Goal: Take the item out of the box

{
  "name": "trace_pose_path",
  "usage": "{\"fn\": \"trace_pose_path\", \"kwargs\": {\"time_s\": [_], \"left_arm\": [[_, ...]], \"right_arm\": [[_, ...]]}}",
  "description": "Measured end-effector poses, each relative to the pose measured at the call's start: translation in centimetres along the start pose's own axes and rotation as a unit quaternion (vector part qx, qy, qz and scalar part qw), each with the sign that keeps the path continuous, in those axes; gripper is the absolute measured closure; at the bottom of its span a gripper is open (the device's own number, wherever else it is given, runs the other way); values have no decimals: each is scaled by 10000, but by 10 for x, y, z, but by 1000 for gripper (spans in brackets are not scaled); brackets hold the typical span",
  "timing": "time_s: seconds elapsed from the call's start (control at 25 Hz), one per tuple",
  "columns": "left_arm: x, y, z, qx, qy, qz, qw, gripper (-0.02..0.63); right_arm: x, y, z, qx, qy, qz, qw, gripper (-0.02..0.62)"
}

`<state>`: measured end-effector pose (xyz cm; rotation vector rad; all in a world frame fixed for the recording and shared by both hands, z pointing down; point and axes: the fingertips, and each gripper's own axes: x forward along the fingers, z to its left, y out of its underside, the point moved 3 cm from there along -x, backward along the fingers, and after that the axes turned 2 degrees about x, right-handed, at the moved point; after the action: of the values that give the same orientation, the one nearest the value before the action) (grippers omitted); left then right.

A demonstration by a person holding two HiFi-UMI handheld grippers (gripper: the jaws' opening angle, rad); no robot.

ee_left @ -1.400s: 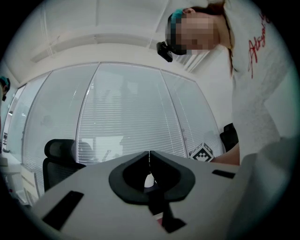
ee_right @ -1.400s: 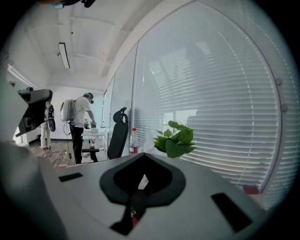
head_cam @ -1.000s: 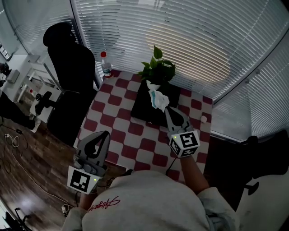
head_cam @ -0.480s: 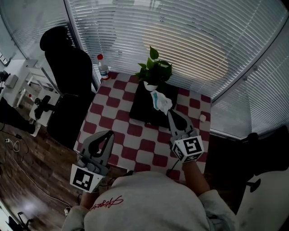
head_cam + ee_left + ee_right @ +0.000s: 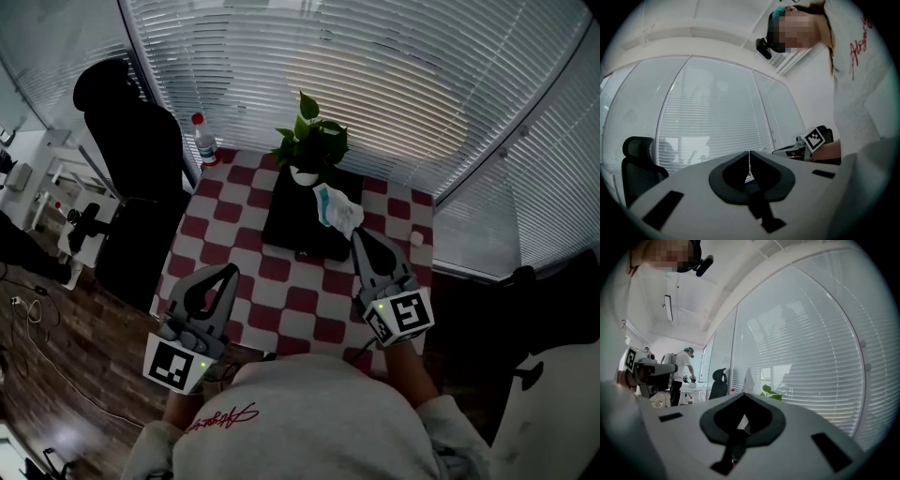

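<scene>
Right gripper, jaws clamped on a crumpled white-and-teal item, holds it over the flat black box at frame centre, while the left gripper, lower left, is closed and empty.

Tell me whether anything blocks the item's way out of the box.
Nothing visible does. The right tool grips the white item over the black box; the plant stands at its far edge.

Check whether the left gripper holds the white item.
No, the left gripper is shut and empty; the white item is pinched in the right gripper.
</scene>
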<state>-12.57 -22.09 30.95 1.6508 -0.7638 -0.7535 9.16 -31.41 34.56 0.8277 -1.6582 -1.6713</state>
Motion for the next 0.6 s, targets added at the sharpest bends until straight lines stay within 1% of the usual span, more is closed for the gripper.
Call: {"fn": "trace_pose_path", "kwargs": {"time_s": [0.4, 0.6], "left_arm": [[15, 0, -2, -8, 205, -47, 9998, 588], [20, -2, -2, -6, 273, -63, 9996, 588]], "right_arm": [[-24, -11, -1, -56, 79, -161, 9998, 588], [-32, -14, 2, -25, 5, -236, 9997, 588]]}}
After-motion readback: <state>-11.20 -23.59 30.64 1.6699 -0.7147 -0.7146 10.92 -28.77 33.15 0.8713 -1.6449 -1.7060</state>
